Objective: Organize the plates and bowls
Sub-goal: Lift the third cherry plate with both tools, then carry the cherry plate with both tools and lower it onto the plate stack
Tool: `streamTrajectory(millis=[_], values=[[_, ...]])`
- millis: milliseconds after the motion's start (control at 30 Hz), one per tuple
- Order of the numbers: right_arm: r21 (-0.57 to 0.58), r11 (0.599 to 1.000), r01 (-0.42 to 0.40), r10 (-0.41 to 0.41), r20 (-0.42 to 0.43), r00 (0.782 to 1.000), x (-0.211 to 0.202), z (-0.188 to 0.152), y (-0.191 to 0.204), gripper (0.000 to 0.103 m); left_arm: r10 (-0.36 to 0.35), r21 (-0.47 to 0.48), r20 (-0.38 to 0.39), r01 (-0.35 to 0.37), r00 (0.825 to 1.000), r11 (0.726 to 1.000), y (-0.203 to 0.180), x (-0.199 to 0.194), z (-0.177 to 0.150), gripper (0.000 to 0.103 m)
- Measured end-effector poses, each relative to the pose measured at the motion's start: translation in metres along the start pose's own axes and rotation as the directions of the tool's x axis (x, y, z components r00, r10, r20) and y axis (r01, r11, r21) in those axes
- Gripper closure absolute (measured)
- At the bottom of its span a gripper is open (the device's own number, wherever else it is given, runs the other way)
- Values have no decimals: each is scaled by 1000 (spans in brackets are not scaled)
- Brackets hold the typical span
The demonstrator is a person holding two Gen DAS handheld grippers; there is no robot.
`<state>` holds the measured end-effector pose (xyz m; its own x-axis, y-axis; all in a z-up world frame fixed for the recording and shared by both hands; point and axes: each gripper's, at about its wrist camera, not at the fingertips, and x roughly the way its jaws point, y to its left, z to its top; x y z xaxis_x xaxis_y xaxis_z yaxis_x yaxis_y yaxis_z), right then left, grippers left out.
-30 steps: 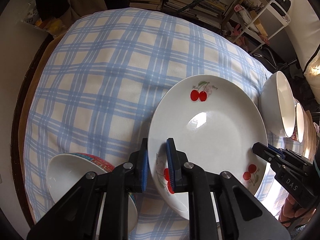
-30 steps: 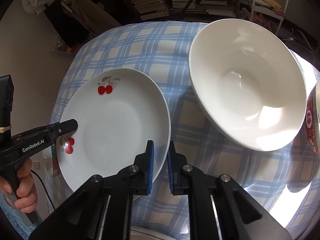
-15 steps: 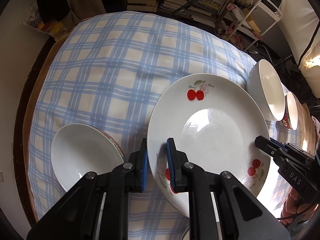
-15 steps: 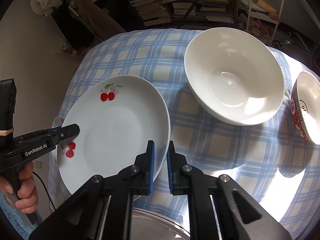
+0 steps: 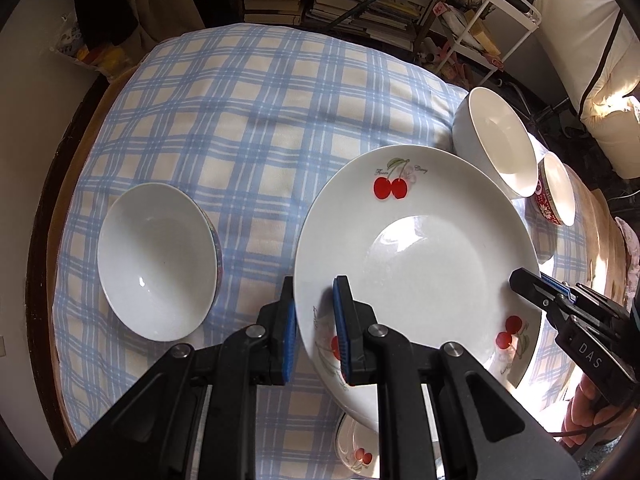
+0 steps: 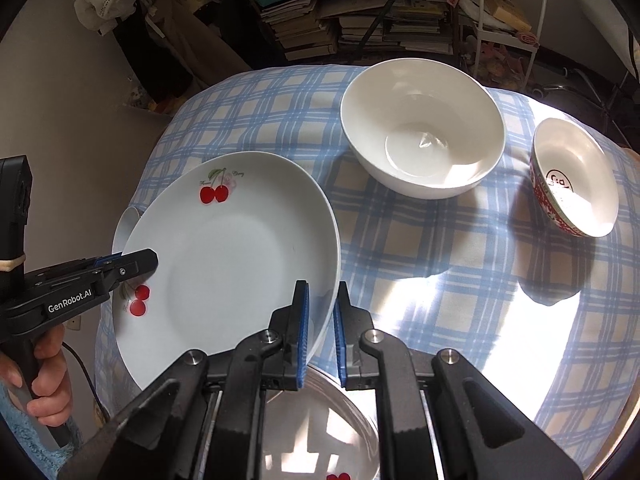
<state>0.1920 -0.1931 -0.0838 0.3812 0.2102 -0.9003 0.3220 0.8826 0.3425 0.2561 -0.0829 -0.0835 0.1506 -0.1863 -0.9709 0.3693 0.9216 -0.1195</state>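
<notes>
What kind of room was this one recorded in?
Probably a lived-in home, a dining corner. A checked tablecloth covers the table, with household bowls such as the white bowl, and stacked books crowd shelves behind.

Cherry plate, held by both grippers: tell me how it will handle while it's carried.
The cherry plate looks glazed and glossy, so its rim could slip between the pads. It is probably stiff and breakable if dropped. The left gripper and right gripper pinch opposite edges, so uneven hand motion may tilt or twist it loose.
</notes>
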Motion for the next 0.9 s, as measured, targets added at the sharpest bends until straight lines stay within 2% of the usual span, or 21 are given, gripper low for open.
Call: streamTrajectory(millis=[533,900], values=[[17,1000,-12,12,16,1000,-33,-74,-14,90,-4,19,19,3,1000,1000,-23,-20,-84,86],[54,999,-9,8,9,1000,-30,-115,-35,90,-25,-2,4,25,1000,1000,-31,-4,-137,86]])
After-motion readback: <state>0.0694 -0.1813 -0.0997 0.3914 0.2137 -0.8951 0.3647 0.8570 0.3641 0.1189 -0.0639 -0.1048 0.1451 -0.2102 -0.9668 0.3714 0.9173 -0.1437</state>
